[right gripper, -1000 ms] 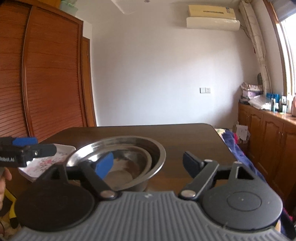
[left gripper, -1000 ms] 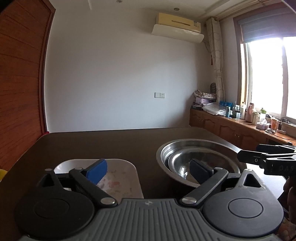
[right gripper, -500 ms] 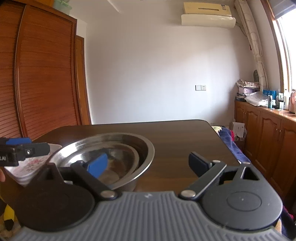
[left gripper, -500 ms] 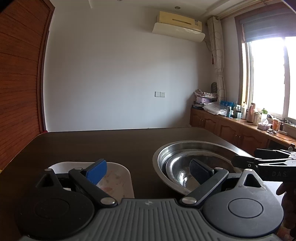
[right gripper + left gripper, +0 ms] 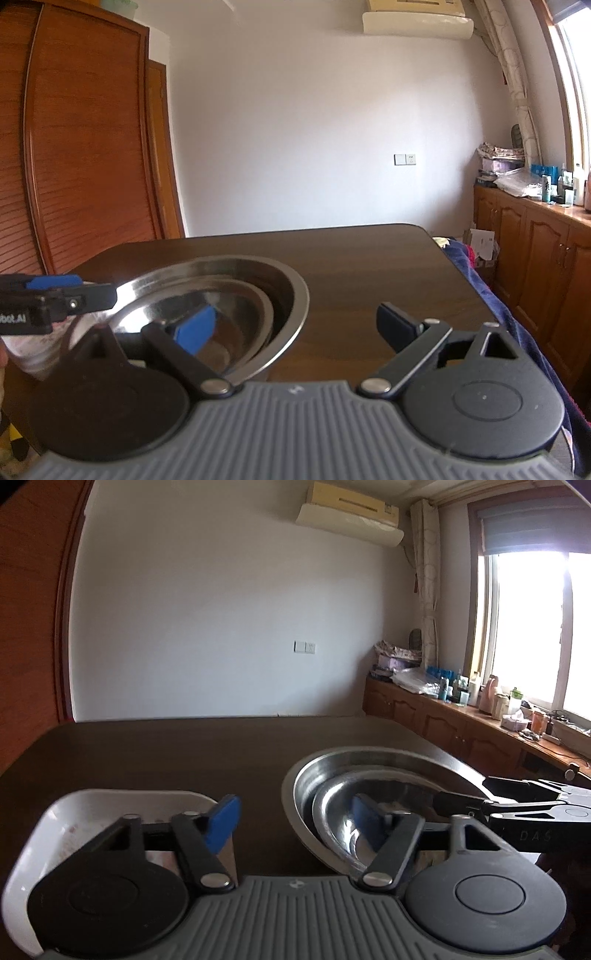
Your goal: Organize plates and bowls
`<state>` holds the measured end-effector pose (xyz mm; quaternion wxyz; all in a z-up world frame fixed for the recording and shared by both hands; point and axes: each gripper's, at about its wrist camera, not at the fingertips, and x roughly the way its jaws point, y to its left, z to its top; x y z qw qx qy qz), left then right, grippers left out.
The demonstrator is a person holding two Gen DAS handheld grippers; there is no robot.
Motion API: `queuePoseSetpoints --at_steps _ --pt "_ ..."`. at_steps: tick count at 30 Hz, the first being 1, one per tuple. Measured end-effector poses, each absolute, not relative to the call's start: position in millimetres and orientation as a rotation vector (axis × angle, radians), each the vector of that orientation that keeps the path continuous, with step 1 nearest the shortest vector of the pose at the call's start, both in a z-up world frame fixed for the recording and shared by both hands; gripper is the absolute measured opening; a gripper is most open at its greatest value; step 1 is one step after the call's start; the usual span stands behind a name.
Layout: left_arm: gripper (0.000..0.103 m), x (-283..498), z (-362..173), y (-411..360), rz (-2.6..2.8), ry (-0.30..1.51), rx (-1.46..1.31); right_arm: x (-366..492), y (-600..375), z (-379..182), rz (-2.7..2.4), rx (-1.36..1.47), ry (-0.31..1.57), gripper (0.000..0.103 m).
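Two steel bowls sit nested on the dark wooden table (image 5: 184, 753), a smaller bowl (image 5: 373, 786) inside a large bowl (image 5: 369, 753). A white square plate (image 5: 110, 801) with a faint floral print lies left of them. My left gripper (image 5: 293, 823) is open and its jaws are closing; one finger hangs over the plate's right edge, the other inside the bowls, and nothing is pressed. My right gripper (image 5: 295, 326) is open, straddling the large bowl's (image 5: 221, 266) right rim, its blue pad inside above the smaller bowl (image 5: 236, 306). Each gripper shows in the other's view: the right gripper (image 5: 463, 792), the left gripper (image 5: 94, 288).
A wooden wardrobe (image 5: 74, 147) stands to the left of the table. Low wooden cabinets (image 5: 461, 723) with bottles and clutter run under the window on the right. A blue cloth (image 5: 480, 277) lies past the table's right edge.
The left gripper's jaws have narrowed and it has shifted towards the bowls, so the plate sits further left. The right gripper's jaws have widened a little; the bowls stay put.
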<state>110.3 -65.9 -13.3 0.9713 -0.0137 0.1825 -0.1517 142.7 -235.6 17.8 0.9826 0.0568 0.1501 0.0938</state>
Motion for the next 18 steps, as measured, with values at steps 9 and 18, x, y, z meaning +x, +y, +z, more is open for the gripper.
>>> queuePoseSetpoints --at_steps 9,18 --pt "0.063 117.6 -17.7 -64.1 -0.362 0.433 -0.076 147.7 -232.5 17.8 0.236 0.144 0.360 0.062" --pt "0.057 110.4 -16.7 -60.3 -0.372 0.439 -0.116 145.0 -228.6 18.9 0.263 0.186 0.373 0.027"
